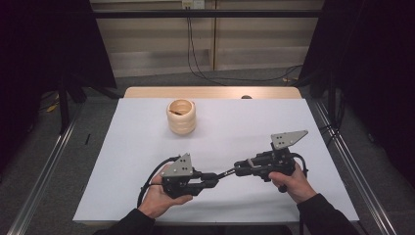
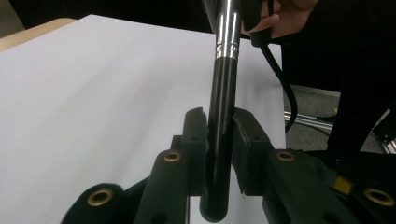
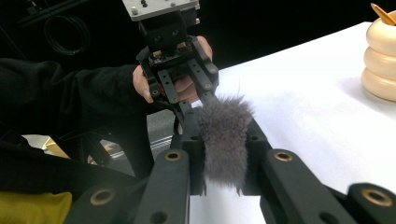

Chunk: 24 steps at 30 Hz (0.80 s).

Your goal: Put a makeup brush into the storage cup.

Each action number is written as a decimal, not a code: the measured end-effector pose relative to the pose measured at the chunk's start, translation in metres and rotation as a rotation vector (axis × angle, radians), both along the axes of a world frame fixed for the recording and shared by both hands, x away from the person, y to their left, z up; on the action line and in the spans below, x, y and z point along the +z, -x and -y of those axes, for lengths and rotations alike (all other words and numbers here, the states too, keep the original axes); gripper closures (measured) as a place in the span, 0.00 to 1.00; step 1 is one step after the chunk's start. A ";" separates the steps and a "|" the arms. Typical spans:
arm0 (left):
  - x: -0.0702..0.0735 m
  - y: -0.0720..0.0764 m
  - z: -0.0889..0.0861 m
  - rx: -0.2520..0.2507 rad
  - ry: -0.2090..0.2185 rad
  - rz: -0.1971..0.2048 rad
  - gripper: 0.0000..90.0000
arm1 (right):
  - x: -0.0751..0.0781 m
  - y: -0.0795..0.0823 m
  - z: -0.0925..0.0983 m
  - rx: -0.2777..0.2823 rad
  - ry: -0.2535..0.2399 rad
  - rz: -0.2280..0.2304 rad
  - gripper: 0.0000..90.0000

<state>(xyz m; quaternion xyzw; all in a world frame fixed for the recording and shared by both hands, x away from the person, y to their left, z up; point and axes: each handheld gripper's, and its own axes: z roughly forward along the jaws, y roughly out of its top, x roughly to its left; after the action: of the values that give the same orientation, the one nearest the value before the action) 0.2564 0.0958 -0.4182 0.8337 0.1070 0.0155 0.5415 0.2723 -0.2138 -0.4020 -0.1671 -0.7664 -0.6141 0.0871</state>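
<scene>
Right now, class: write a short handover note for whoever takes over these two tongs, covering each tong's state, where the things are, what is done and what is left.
Left tongs: shut on the black handle of the makeup brush.
Right tongs: shut on the brush's grey bristle head.
Brush: held level between both tongs, above the white table, near its front edge.
Cream ribbed holder: upright farther back on the left, something already inside.
Done: brush picked up.
Left, probably: free one end and stand the brush in the holder.

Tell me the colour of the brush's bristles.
Grey, soft and fluffy; the brush's bristles show best in the right gripper view, pinched between that gripper's jaws.
</scene>
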 end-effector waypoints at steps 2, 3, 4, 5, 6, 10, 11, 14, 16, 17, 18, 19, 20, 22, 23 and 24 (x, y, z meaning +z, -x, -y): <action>0.000 -0.001 0.000 0.004 0.004 -0.001 0.83 | 0.000 0.000 0.000 -0.001 0.003 0.002 0.86; 0.000 -0.001 0.000 0.009 0.010 -0.005 0.82 | 0.000 0.000 0.000 -0.002 0.001 0.003 0.86; 0.000 0.000 -0.001 0.018 0.014 -0.007 0.80 | 0.000 0.000 0.000 -0.002 0.004 0.003 0.86; 0.000 -0.001 -0.001 0.025 0.016 -0.006 0.76 | 0.001 0.000 0.000 -0.006 0.007 0.005 0.86; 0.000 -0.001 -0.001 0.030 0.013 -0.005 0.73 | 0.001 0.000 0.000 -0.006 0.007 0.003 0.86; 0.000 -0.002 -0.002 0.058 0.019 -0.012 0.62 | 0.001 0.000 0.000 -0.007 0.011 0.005 0.86; 0.001 -0.002 -0.002 0.069 0.017 -0.012 0.59 | 0.001 0.000 0.000 -0.009 0.011 0.004 0.86; 0.004 -0.004 -0.006 0.101 0.034 -0.018 0.45 | 0.002 0.000 0.001 -0.017 0.012 0.006 0.86; 0.006 -0.005 -0.010 0.128 0.043 -0.017 0.37 | 0.002 0.000 0.002 -0.024 0.013 0.008 0.86; 0.006 -0.005 -0.012 0.141 0.044 -0.018 0.33 | 0.003 0.000 0.002 -0.023 0.012 0.008 0.86; 0.007 -0.006 -0.014 0.157 0.043 -0.020 0.30 | 0.003 0.000 0.002 -0.027 0.014 0.007 0.86; 0.007 -0.008 -0.016 0.162 0.050 -0.033 0.25 | 0.003 0.000 0.003 -0.029 0.015 0.008 0.86; 0.007 -0.009 -0.017 0.181 0.045 -0.047 0.20 | 0.003 0.000 0.003 -0.032 0.018 0.009 0.86; 0.007 -0.011 -0.020 0.196 0.038 -0.052 0.14 | 0.003 0.001 0.002 -0.035 0.023 0.009 0.86; 0.008 -0.011 -0.021 0.203 0.036 -0.053 0.12 | 0.003 0.000 0.002 -0.033 0.024 0.011 0.86; 0.008 -0.011 -0.023 0.205 0.039 -0.051 0.10 | 0.003 0.001 0.002 -0.038 0.029 0.012 0.86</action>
<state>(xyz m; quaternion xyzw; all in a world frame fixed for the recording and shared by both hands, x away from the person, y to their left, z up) 0.2677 0.1184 -0.4102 0.8078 0.2057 0.0476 0.5504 0.2717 -0.2156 -0.3986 -0.1791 -0.7724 -0.6055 0.0683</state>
